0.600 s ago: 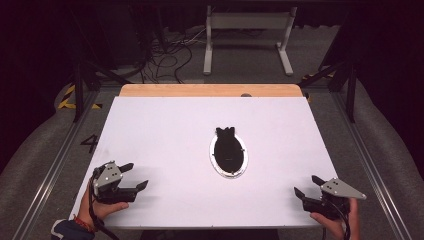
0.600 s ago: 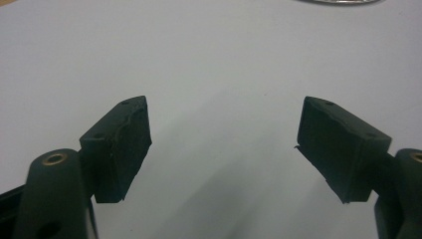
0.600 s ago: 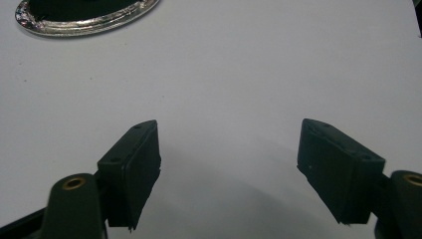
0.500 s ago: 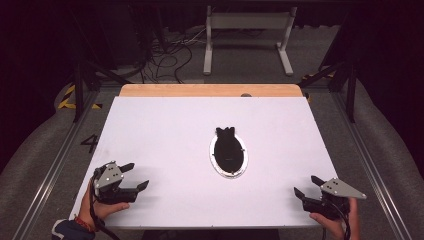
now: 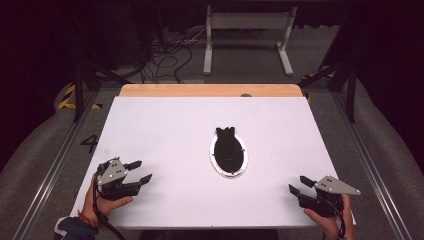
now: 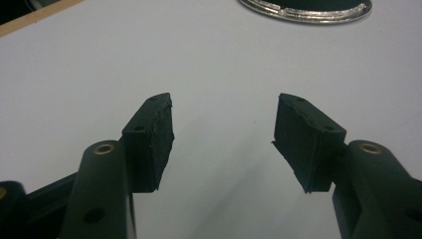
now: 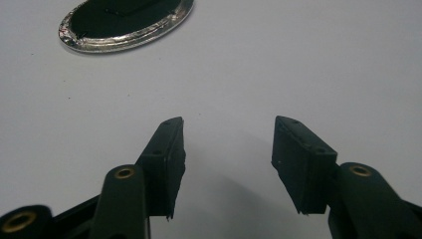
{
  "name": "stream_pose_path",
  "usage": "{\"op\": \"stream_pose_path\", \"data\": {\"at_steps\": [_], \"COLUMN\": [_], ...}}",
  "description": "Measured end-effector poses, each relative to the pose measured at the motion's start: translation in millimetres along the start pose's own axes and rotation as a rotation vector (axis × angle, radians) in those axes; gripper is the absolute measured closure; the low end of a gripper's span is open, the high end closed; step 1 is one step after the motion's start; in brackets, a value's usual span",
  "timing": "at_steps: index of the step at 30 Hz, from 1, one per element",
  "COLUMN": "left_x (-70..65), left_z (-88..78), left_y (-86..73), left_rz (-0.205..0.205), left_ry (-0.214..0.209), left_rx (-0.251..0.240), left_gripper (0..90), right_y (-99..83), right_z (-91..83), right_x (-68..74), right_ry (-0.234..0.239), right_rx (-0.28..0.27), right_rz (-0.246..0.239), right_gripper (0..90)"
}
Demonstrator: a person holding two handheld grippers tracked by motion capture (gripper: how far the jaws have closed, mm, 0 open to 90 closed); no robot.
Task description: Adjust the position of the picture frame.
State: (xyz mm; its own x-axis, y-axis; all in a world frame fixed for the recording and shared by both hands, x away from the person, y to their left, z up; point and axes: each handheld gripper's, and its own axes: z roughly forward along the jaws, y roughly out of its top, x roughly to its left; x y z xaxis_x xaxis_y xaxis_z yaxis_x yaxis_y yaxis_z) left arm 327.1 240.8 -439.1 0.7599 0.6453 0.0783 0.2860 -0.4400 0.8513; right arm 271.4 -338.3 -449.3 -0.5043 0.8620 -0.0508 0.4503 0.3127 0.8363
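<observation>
A black oval object with a silver rim (image 5: 229, 154) lies flat near the middle of the white table (image 5: 165, 125); a small black lobed piece sticks out at its far end. Its rim shows at the top of the left gripper view (image 6: 303, 11) and at the upper left of the right gripper view (image 7: 124, 22). My left gripper (image 5: 140, 171) rests near the table's front left, open, nothing between its jaws (image 6: 224, 134). My right gripper (image 5: 299, 185) sits at the front right corner, open and empty too (image 7: 228, 159). Both point toward the table's middle.
A wooden strip (image 5: 210, 90) runs along the table's far edge. Beyond it stand a white metal frame (image 5: 247, 37) and loose cables (image 5: 165, 55) on the floor. Dark rails flank the table on both sides.
</observation>
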Motion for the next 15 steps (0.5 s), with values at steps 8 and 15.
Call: {"op": "stream_pose_path", "data": {"at_steps": [8,15], "left_x": [1.1,10.2], "left_z": [12.0,26.9], "left_y": [14.3,38.2], "left_rz": [0.068,0.053], "left_ry": [-0.048,-0.101], "left_rx": [0.010,-0.009], "left_gripper": [59.9,88.8], "right_y": [8.8,19.5], "right_z": [8.3,17.3], "right_x": [8.7,21.7], "right_ry": [0.044,0.099], "right_rx": [0.005,-0.009], "right_rz": [-0.007,-0.025], "right_gripper": [59.7,82.5]}}
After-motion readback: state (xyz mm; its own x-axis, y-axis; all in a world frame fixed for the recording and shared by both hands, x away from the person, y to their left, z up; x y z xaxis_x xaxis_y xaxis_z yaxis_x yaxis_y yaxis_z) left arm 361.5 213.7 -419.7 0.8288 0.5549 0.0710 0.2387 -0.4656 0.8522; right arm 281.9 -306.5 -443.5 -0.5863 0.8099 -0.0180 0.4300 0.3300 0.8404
